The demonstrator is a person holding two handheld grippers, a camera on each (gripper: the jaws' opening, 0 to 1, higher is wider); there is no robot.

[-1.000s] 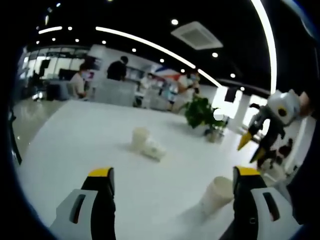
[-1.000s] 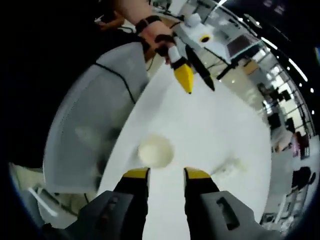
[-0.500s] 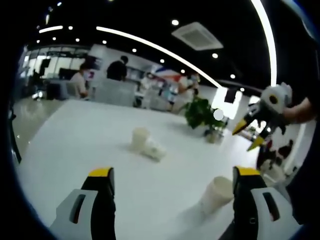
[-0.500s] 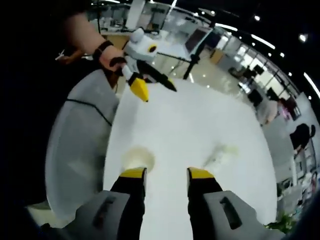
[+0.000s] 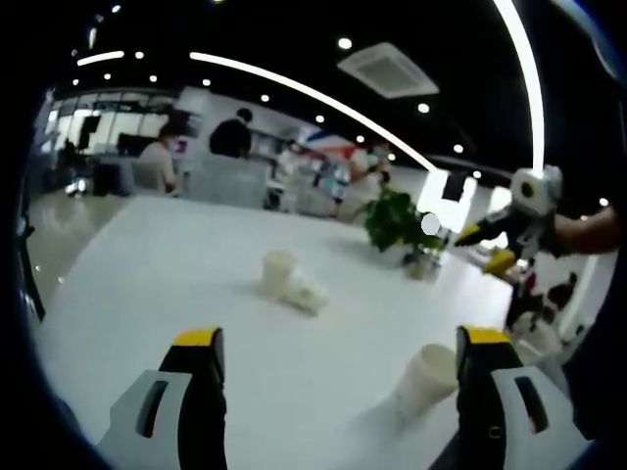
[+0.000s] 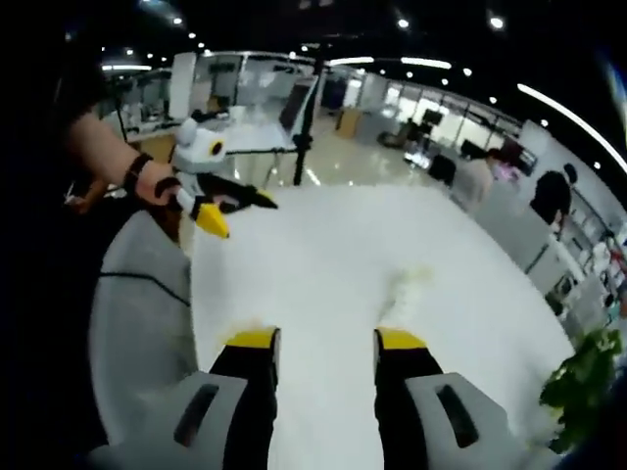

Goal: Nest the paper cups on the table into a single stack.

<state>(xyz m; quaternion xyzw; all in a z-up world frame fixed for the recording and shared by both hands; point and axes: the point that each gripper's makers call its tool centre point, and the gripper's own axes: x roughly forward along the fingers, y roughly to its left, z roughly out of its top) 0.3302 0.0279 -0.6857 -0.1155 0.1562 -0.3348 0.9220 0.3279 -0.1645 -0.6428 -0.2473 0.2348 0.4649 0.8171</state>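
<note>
In the left gripper view an upright paper cup stands mid-table with a second cup lying on its side against it. A third cup stands close to the table edge, just inside my left gripper's right jaw; those jaws are spread wide and hold nothing. My right gripper hangs in the air at the far right, open. In the right gripper view its own jaws are apart and hold nothing; the pair of cups shows faintly ahead, and the left gripper hovers at the left.
A grey chair stands against the table's near edge. A potted plant sits at the table's far end. Several people sit or stand at desks beyond the table. The table's white top stretches wide between the cups.
The right gripper has swung up and levelled out, so the cup near the table edge has dropped out of its view. The left gripper and the cups have stayed put.
</note>
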